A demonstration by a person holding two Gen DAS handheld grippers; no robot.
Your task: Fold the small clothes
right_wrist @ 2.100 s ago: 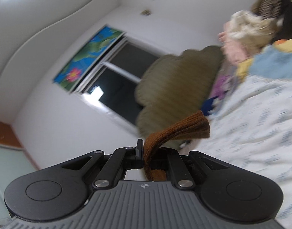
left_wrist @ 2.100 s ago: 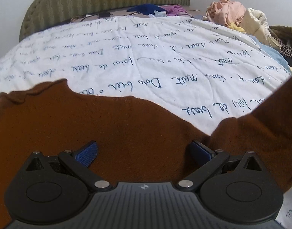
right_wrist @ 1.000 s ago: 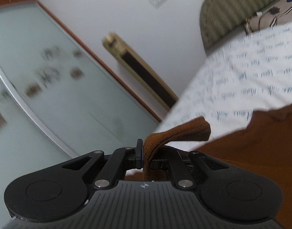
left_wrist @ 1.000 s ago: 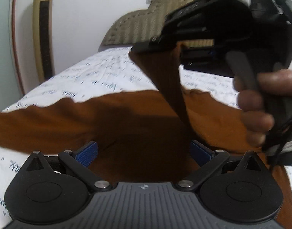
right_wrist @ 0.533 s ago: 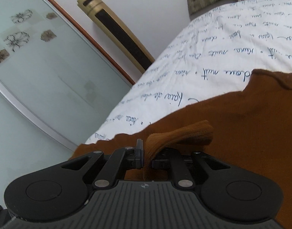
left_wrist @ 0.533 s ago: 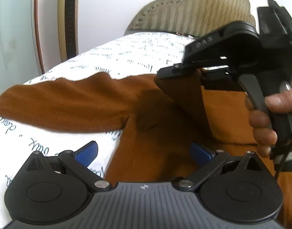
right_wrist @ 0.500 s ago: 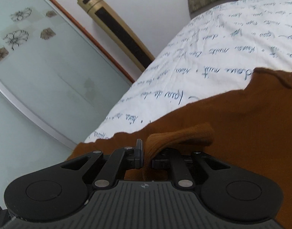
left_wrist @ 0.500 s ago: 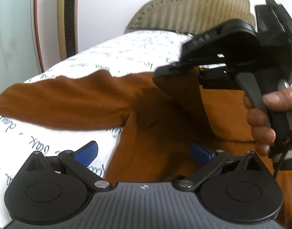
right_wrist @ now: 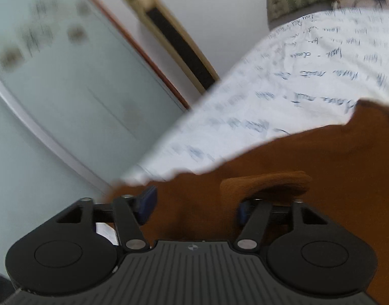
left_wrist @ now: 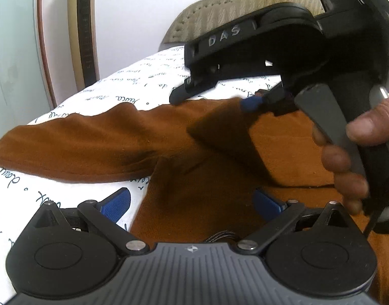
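Right gripper (right_wrist: pixel 194 203) is opening, dropping the sleeve (left_wrist: pixel 227 137) across the sweater (left_wrist: pixel 207 203) for the fold; left gripper (left_wrist: pixel 192 203) waits released nearby.

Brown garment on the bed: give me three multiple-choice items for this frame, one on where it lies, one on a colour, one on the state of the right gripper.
1. What does the brown garment lie on?
A. a white bedspread with blue handwriting
B. a wooden floor
C. a plain grey sofa

2. What colour are the pads on the left gripper?
A. red
B. blue
C. yellow

3. How do the jaws of the right gripper stand?
A. clamped on the sleeve
B. apart, opening, nothing pinched
C. shut on nothing

Answers:
1 A, the printed bedspread shows around the cloth.
2 B, both pads are blue.
3 B, the pads stand apart and the sleeve end lies loose ahead.
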